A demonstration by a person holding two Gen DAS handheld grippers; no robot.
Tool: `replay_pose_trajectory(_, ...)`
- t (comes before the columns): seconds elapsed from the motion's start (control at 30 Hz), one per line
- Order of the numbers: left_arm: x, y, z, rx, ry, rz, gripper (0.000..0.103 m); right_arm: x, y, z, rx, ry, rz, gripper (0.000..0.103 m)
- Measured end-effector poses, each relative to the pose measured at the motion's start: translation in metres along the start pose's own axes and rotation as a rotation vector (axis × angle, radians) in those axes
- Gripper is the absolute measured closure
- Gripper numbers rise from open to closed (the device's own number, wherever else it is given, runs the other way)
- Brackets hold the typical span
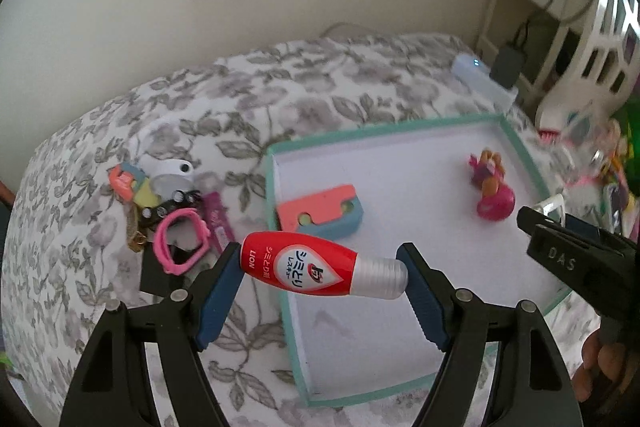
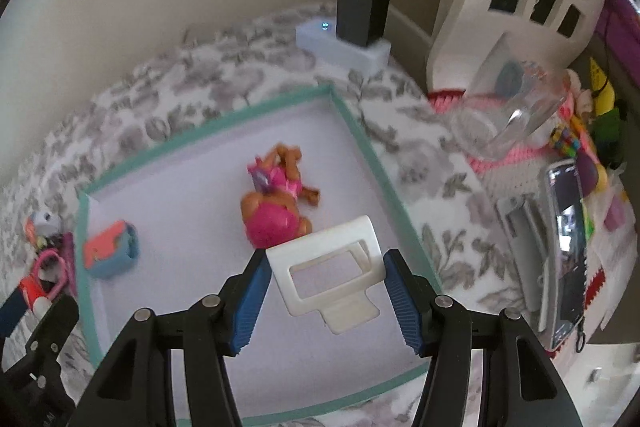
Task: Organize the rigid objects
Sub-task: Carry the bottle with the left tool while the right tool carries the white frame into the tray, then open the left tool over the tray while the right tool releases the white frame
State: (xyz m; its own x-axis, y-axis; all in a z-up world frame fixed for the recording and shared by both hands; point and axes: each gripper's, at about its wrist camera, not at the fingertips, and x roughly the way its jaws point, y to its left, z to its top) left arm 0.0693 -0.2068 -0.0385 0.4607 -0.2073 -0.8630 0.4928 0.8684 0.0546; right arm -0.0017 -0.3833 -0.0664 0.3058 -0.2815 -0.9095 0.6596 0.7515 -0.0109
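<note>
Left wrist view shows my left tongs [image 1: 322, 269] spread wide yet clamped end to end on a red bottle [image 1: 316, 267], one pad on its base and one on its silver cap, hanging over the near left edge of the teal-rimmed tray [image 1: 276, 195] that sits on the flowered bed [image 1: 280, 87]. My right tongs [image 2: 326, 275] are about half open and pinched on the sides of a white plastic frame [image 2: 328, 267], held above the tray's near right part. Already in the tray lie a coral and blue block [image 2: 110, 249] by the left wall and a pink toy figure [image 2: 276, 205] toward the middle. A small heap of bits, a pink ring [image 1: 182, 241] among them, waits on the bed off the tray's left edge. I judge I should lower each piece onto bare tray floor, bottle between block and near wall, frame clear of the figure, and let go only once it rests, since the bottle looks likely to roll.
</note>
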Motion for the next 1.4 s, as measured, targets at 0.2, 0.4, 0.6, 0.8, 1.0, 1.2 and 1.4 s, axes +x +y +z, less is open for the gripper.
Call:
replay_pose_trajectory(0.2,0.022,-0.017,-0.008,0.053,0.043,0.026,0.024,0.027,0.009,-0.010,-0.031,0.079,-0.027,0.042)
replay_pose_trajectory(0.4,0.040,-0.035,-0.016,0.127,0.092,0.065,0.024,0.032,0.013,-0.012,-0.060,0.091,-0.050,0.042)
replay_pose_trajectory(0.6,0.059,-0.043,-0.026,0.147,0.152,0.080,0.024,0.031,0.011,-0.011,-0.061,0.089,-0.051,0.042)
replay_pose_trajectory(0.8,0.061,-0.044,-0.027,0.146,0.146,0.078,0.024,0.030,0.010,-0.008,-0.069,0.088,-0.057,0.042)
replay_pose_trajectory(1.0,0.058,-0.046,-0.028,0.161,0.131,0.086,0.024,0.031,0.013,-0.007,-0.094,0.087,-0.064,0.034)
replay_pose_trajectory(1.2,0.053,-0.044,-0.025,0.149,0.114,0.075,0.023,0.025,0.019,-0.005,-0.119,0.069,-0.064,0.029)
replay_pose_trajectory(1.4,0.040,-0.034,-0.017,0.106,0.076,0.061,0.023,0.007,0.019,-0.001,-0.110,-0.011,-0.059,0.012)
